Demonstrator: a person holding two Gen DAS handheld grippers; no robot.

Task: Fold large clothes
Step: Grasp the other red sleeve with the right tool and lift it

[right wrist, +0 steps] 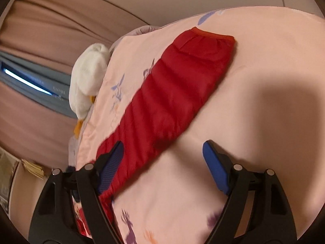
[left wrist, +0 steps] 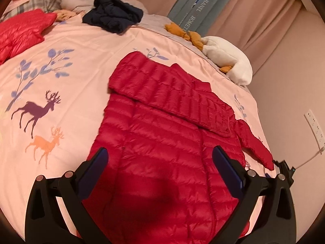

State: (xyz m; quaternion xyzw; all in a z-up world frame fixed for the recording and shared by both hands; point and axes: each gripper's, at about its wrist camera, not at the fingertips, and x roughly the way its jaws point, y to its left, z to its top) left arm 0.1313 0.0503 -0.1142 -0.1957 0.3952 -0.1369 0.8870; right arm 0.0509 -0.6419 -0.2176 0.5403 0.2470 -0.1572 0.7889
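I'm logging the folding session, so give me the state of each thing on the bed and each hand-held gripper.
Red down jacket: spread flat, one sleeve folded across, other sleeve still out.
Second red jacket: lying unfolded.
Navy garment: crumpled.
Left hand-held gripper: open, empty.
Right hand-held gripper: open, empty.

The red quilted down jacket (left wrist: 162, 126) lies flat on the pink bedspread, with one sleeve folded across its upper body. The other sleeve (right wrist: 172, 93) is stretched out straight to the side, and its cuff lies flat on the cover.
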